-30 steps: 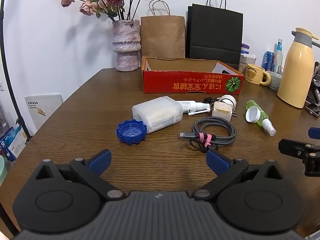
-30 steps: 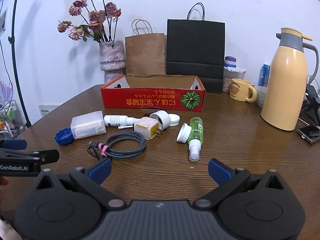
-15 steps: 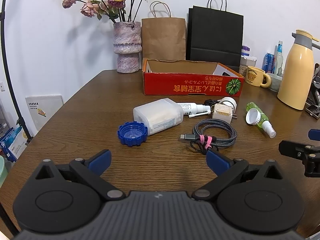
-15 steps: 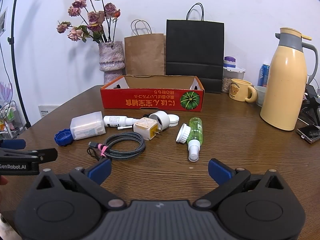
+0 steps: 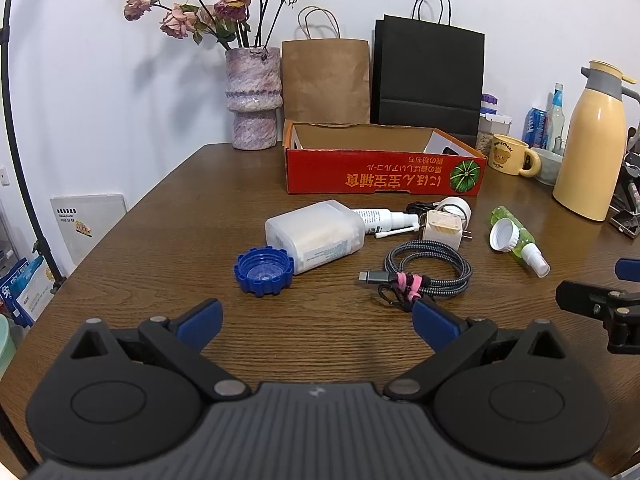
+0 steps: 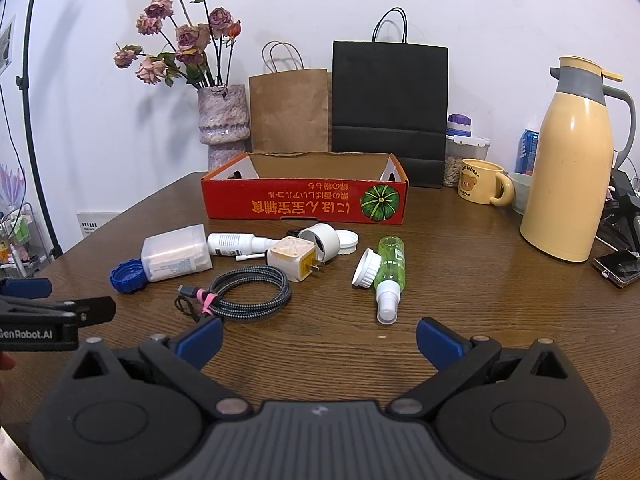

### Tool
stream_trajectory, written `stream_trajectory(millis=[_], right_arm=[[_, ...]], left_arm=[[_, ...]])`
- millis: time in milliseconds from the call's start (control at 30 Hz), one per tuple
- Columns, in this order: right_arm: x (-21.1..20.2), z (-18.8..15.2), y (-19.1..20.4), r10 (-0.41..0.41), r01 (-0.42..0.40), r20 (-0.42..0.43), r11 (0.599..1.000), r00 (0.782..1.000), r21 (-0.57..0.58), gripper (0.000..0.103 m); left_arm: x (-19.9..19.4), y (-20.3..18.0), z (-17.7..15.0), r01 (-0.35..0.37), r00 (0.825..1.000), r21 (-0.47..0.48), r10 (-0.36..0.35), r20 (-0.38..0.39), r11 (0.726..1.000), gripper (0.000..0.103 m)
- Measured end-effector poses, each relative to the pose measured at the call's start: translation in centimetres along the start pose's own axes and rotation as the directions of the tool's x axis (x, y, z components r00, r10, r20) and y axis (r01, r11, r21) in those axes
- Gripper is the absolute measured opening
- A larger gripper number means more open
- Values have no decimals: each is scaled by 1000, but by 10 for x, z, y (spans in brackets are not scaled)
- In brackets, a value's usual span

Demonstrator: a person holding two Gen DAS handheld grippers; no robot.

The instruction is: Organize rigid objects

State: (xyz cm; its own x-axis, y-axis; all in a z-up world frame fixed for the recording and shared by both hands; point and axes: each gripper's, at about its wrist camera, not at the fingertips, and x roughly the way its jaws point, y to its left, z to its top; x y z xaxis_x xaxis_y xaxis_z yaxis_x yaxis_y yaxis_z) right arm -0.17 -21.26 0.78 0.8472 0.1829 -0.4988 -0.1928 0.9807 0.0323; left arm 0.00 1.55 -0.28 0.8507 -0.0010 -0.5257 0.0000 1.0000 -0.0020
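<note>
Blue ridged cap [image 5: 263, 270] sits farthest left in the clutter on the counter [image 5: 168, 240], open side up; light and stiff, best pinched across its rim. Touching it on the right, the translucent tub [image 5: 316, 234] lies on its side: rigid, probably slick, wide, so take it across the short sides. Just behind the tub lies the small white spray bottle [image 5: 380, 219], narrow and easy on the barrel. Braided cable coil [image 5: 426, 272] is floppy, likely not a target. White plug cube [image 6: 291, 259] is hard and boxy; grip its flat faces. Green spray bottle [image 6: 390, 270] lies flat and may roll; a white lid [image 6: 366, 269] leans on it. Red cardboard box [image 6: 304, 200] stands behind them all, the likely bin.

Left tongs [image 5: 316, 318] hover low at the near edge, spread wide, holding nothing. Right tongs [image 6: 320, 336] likewise: level, wide apart, empty, aimed between coil and green bottle.
</note>
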Motion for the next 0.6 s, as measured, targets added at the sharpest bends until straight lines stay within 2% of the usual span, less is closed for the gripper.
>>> stream_trajectory(millis=[600], right_arm=[[0, 0, 0, -1, 1, 0, 1000, 1000, 0, 103]], left_arm=[[-1, -1, 1, -1, 1000, 1, 1, 3, 1000, 103]])
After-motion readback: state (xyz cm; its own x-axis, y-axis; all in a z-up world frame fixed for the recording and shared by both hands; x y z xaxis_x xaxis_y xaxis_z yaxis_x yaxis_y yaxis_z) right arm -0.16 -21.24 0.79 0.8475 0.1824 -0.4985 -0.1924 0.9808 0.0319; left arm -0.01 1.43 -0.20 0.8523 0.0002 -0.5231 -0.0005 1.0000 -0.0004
